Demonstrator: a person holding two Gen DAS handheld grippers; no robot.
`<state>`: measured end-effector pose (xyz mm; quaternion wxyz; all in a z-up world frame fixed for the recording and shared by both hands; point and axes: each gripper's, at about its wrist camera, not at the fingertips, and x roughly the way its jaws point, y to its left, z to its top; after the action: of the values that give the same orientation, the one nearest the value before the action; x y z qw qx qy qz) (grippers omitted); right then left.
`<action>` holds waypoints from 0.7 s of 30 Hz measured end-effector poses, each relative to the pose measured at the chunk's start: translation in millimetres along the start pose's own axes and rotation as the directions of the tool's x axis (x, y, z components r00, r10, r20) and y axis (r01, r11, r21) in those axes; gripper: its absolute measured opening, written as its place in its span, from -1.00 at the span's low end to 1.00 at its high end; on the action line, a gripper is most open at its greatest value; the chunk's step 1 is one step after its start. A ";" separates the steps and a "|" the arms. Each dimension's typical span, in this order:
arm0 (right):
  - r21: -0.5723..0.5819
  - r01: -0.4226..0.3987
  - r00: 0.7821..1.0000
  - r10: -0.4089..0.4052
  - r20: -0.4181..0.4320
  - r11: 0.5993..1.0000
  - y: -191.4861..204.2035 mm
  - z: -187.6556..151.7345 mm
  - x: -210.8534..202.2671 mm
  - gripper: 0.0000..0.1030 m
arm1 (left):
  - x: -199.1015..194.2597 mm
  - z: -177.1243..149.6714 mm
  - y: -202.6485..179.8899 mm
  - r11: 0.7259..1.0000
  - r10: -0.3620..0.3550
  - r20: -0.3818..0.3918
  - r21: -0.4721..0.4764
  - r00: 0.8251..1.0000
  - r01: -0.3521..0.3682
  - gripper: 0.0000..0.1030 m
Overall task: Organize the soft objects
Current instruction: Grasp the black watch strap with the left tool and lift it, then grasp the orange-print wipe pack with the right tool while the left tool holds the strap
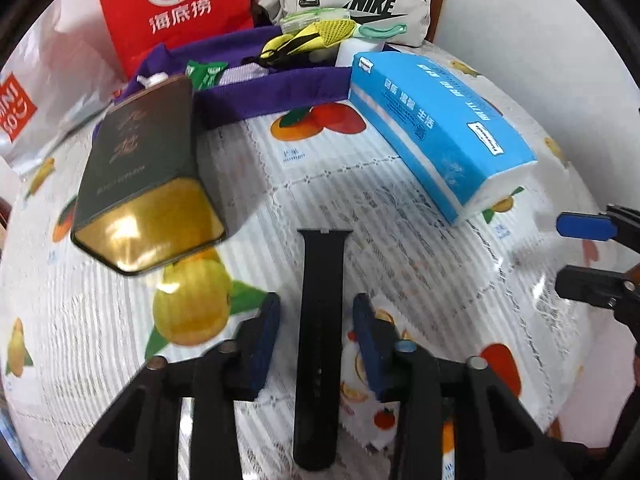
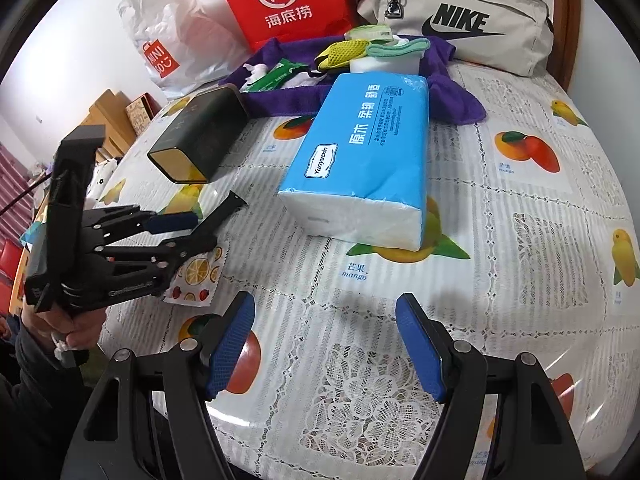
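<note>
left gripper [image 1: 316, 344] around a black watch strap [image 1: 320, 320]

the strap runs between the left pads, though a gap shows each side, so a firm grip cannot be told. it lies near the blue tissue pack [image 2: 360, 164], left of it. right gripper [image 2: 325, 344] hangs open, empty.

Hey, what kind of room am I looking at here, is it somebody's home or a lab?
Most likely a home, at a household table. A fruit-print plastic tablecloth covers it, shopping bags such as the red paper bag lean on the wall, and a pack of tissues lies among everyday clutter.
</note>
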<state>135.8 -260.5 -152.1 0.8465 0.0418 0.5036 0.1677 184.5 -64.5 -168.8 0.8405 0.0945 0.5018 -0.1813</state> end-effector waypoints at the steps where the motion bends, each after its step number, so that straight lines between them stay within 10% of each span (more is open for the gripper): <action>1: 0.001 -0.001 1.000 0.001 -0.001 1.000 0.3 0.0 0.4 0.42 | 0.3 1.6 -0.4 1.000 -0.004 -0.001 -0.001 1.000 0.004 -0.62; 21: -0.132 -0.095 0.995 0.088 -0.054 0.987 78.2 5.5 42.5 0.42 | -43.6 -40.3 73.9 0.981 0.071 0.026 -0.183 0.997 -0.065 -0.62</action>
<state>140.1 -172.5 -166.3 0.8264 0.0037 0.5089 0.2409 162.6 26.1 -151.6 0.8594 0.0315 0.4989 -0.1074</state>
